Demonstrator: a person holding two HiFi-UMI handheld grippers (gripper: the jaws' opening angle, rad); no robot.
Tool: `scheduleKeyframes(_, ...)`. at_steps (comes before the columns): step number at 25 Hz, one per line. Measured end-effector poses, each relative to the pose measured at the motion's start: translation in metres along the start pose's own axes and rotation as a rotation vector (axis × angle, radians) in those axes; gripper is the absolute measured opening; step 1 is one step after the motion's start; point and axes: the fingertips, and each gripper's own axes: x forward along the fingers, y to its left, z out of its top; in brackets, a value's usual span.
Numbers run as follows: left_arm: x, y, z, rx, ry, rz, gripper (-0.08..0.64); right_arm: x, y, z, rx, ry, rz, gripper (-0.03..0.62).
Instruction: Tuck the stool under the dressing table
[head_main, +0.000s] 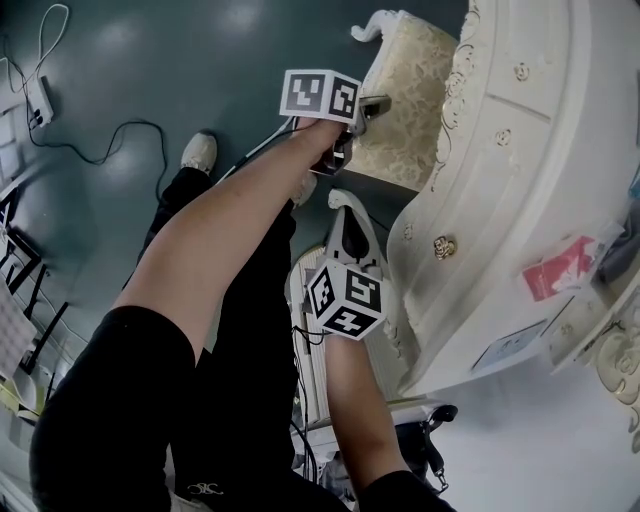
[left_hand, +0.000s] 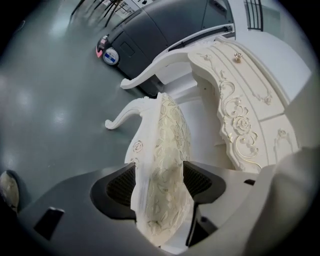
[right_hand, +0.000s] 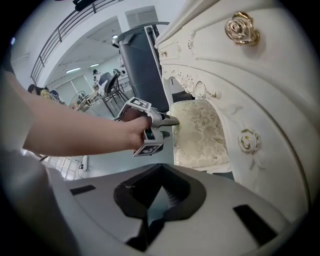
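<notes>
The stool (head_main: 410, 100) has a cream brocade cushion and white curled legs, and it stands partly in the knee gap of the white carved dressing table (head_main: 500, 190). My left gripper (head_main: 368, 106) is shut on the cushion's near edge. In the left gripper view the cushion (left_hand: 162, 165) fills the space between the black pads, with the table (left_hand: 240, 115) to the right. My right gripper (head_main: 346, 208) hovers apart from the stool by the table front, shut on nothing (right_hand: 160, 194). The right gripper view shows the left gripper (right_hand: 174, 121) at the stool (right_hand: 200, 132) under the table's arch (right_hand: 240, 85).
The floor is dark grey. Cables (head_main: 100, 150) and a power strip (head_main: 40, 100) lie at the far left. The person's shoe (head_main: 200, 152) is near the stool. A dark cabinet (left_hand: 165, 30) stands behind the table. A red packet (head_main: 558, 268) lies on the tabletop.
</notes>
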Motion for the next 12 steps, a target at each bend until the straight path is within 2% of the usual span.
scheduleKeyframes(1,-0.011,0.002,0.002,0.027,-0.011,0.012,0.298,0.0,0.003,0.003,-0.003,-0.005,0.0,0.009)
scheduleKeyframes(2,-0.024,0.005,0.005,0.078,-0.027,0.04,0.213,0.001,0.007,0.006,-0.005,-0.01,0.001,0.009)
scheduleKeyframes(3,-0.039,0.007,0.009,0.144,-0.047,0.076,0.031,0.001,0.01,0.01,-0.005,-0.015,0.005,0.009)
scheduleKeyframes(4,-0.054,0.008,0.013,0.21,-0.066,0.103,0.004,0.002,0.015,0.013,-0.004,-0.022,0.01,0.009)
scheduleKeyframes(7,-0.102,0.008,0.018,0.362,-0.056,0.16,0.003,0.002,0.03,0.026,0.003,-0.054,0.019,0.008)
scheduleKeyframes(9,-0.137,0.009,0.021,0.432,-0.017,0.219,0.003,0.002,0.04,0.04,0.003,-0.088,0.008,0.008)
scheduleKeyframes(12,-0.195,-0.002,0.026,0.525,0.016,0.268,0.004,-0.005,0.057,0.069,0.019,-0.145,-0.004,0.008)
